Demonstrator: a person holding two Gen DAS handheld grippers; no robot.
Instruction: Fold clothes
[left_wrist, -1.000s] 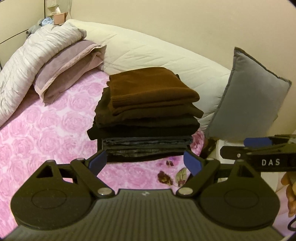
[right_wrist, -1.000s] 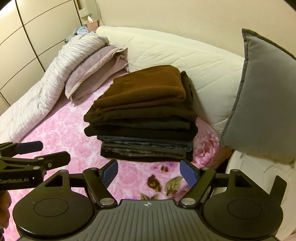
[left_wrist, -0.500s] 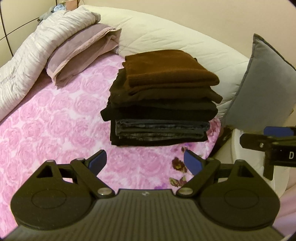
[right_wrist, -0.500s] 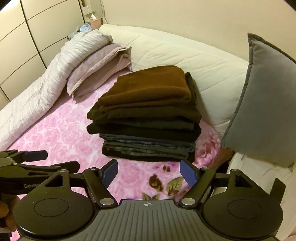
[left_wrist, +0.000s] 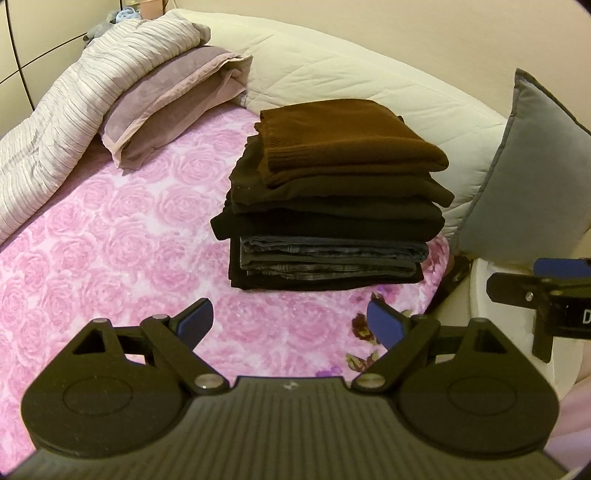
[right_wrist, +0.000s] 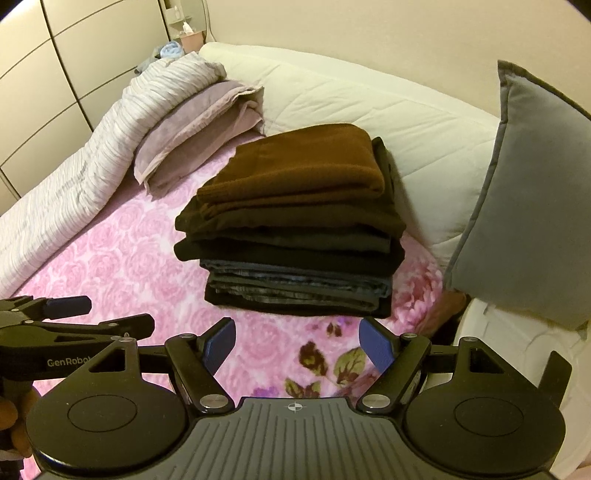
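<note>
While both tools (left_wrist: 290, 324) (right_wrist: 297, 345) gape, folded stack (left_wrist: 332, 199) lies ahead.

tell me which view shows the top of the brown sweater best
The right wrist view: it looks down on the brown sweater's broad top face. The left wrist view shows mostly its folded front edge.

bare pink bedsheet (left_wrist: 122, 240) left, clothes stack (left_wrist: 332, 206) (centre) blocking ahead

Stacks of folded clothes (left_wrist: 332, 206): one
Brown sweaters (left_wrist: 343, 136) on top: one
Grey cushions (left_wrist: 532, 177): one, at 3 o'clock
Mauve pillows (left_wrist: 166, 103): one, at 10 o'clock
Grippers: two, left gripper (left_wrist: 290, 321) and right gripper (right_wrist: 297, 341)
</note>
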